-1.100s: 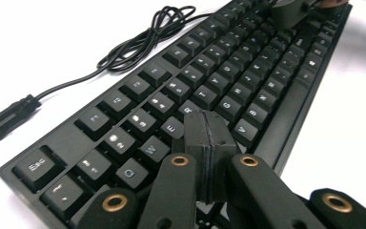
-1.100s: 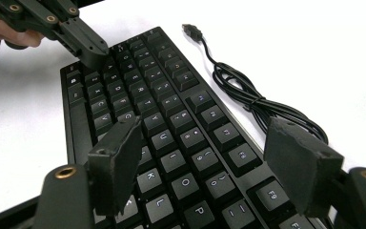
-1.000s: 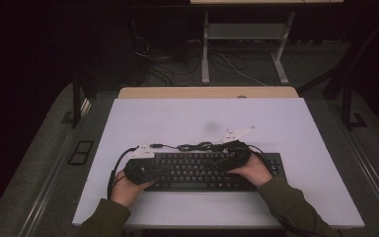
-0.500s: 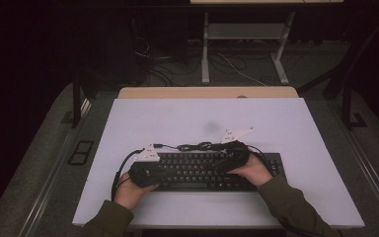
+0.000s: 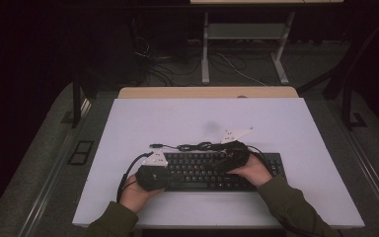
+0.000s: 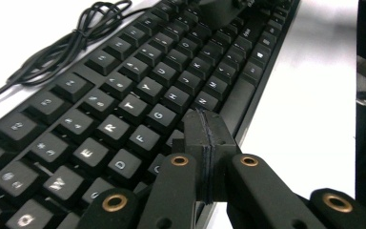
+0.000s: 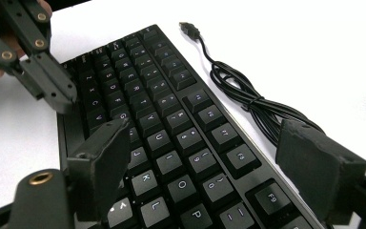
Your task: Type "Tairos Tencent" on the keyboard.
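Altogether, one black keyboard lay flat near the front edge of the white table, with two grippers over it. Its square matte keys carried white letters (legible from the gripper cameras). The left gripper had its jaws pressed together, empty, above the lower letter rows. The right gripper stood spread wide across the keys. One bundled USB cable lay just behind the keyboard.
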Available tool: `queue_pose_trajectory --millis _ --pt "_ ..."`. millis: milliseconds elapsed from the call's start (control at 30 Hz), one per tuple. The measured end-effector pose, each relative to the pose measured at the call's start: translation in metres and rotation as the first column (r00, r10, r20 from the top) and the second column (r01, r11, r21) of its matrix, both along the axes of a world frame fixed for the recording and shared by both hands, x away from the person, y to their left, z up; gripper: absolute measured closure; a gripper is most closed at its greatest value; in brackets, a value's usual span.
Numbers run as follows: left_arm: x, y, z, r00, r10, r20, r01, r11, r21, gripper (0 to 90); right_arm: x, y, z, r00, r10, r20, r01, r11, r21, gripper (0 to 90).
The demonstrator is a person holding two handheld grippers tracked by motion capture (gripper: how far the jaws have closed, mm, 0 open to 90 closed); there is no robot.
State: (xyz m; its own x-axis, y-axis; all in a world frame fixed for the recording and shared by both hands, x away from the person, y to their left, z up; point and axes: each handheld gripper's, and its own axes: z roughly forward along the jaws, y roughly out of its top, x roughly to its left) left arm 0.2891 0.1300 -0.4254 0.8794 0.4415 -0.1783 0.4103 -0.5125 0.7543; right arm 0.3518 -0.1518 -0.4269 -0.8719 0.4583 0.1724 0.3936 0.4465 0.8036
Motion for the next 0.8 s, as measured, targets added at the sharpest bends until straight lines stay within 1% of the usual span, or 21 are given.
queue_pose_trajectory --millis 100,200,400,567,800 --pt "-0.0005 -0.0033 -0.0020 0.9999 -0.016 -0.005 0.016 0.9998 0.009 89.2 0.0000 0.0002 -0.0003 1.0000 0.001 0.000 -0.001 1.000 -0.001 19.0" --pt "-0.0006 -0.0059 -0.0043 0.9996 -0.029 -0.008 0.029 0.9992 0.028 89.2 0.0002 0.0004 -0.0008 1.0000 0.002 0.001 -0.002 1.000 -0.003 19.0" --pt "-0.0006 -0.0084 -0.0074 0.9993 -0.033 -0.015 0.034 0.9986 0.041 89.1 0.0002 0.0004 -0.0007 1.0000 0.001 0.001 -0.001 1.000 -0.003 19.0" --pt "-0.0004 -0.0086 -0.0080 0.9993 -0.033 -0.017 0.034 0.9984 0.046 89.1 0.0002 0.0003 -0.0005 1.0000 0.000 0.002 0.000 1.000 -0.003 19.0" --pt "0.0003 -0.0083 -0.0088 0.9991 -0.035 -0.023 0.036 0.9985 0.040 89.1 0.0003 0.0005 -0.0008 1.0000 0.000 0.001 0.000 1.000 -0.002 19.0"
